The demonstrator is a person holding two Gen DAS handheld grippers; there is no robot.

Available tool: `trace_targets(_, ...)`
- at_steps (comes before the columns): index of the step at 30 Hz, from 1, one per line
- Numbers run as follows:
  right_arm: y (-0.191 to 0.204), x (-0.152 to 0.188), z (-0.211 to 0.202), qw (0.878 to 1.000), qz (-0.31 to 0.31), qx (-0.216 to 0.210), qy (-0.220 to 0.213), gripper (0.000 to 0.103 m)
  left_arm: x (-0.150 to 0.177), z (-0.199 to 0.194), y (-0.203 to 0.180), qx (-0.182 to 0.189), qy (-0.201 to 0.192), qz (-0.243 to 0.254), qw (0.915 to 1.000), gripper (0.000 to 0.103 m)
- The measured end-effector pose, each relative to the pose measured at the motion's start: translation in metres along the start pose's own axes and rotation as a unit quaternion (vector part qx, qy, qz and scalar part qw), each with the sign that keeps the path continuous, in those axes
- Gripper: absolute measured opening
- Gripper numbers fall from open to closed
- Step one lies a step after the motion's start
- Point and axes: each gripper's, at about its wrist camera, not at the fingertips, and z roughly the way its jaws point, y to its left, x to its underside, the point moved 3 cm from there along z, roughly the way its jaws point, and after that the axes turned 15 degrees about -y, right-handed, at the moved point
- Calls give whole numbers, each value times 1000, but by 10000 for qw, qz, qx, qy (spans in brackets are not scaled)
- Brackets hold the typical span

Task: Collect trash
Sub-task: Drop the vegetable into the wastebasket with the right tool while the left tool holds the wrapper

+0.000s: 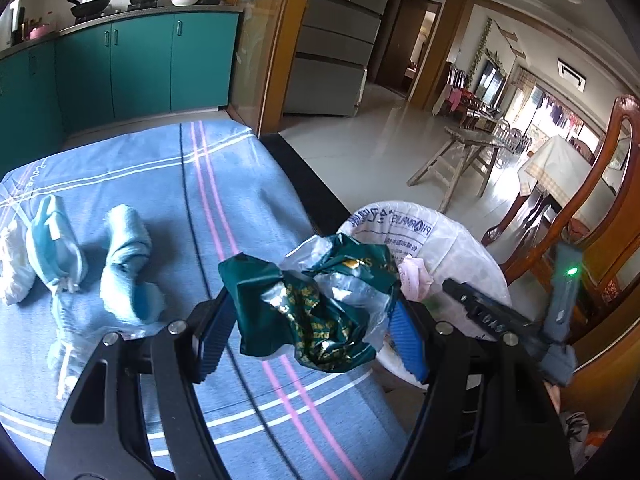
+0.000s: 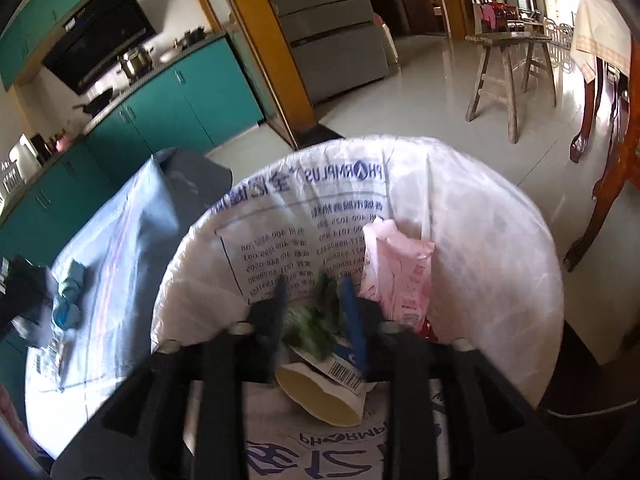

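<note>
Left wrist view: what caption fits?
Left gripper carries a crumpled green wrapper toward the lined bin.

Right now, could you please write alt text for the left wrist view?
The left gripper grips a crumpled green foil wrapper above a blue striped tablecloth, beside a bag-lined bin. Light blue crumpled cloths lie to the left.

Left wrist view: fisheye, mounted behind the left hand-held gripper [image 1: 308, 320], angled down across the blue-clothed counter [image 1: 160, 168]; lined bin [image 1: 452, 248] near, right of centre; teal cabinets [image 1: 140, 60] upper left.

Right wrist view: fisheye, behind the right hand-held gripper [image 2: 316, 312], tilted steeply into the bin, very close.

Shared: bin, counter edge, cabinets, wooden bench [image 1: 460, 152], tiled floor [image 1: 360, 136].
</note>
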Motion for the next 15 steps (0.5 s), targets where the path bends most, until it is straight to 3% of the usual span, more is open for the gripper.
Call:
trace_targets(3,-12,-8,-10,9993,261,18,-281,65,8,8,-9,26,96,87,9999,71)
trace_targets(10,-37,-22,-31,9915,1022,9,-810,73,28,26,-21,159,296,305,9990,71)
trace_targets(15,-50,-27,-40,9839,1464,-58,-1019,75,31,41,-34,739,501,174,9959,71)
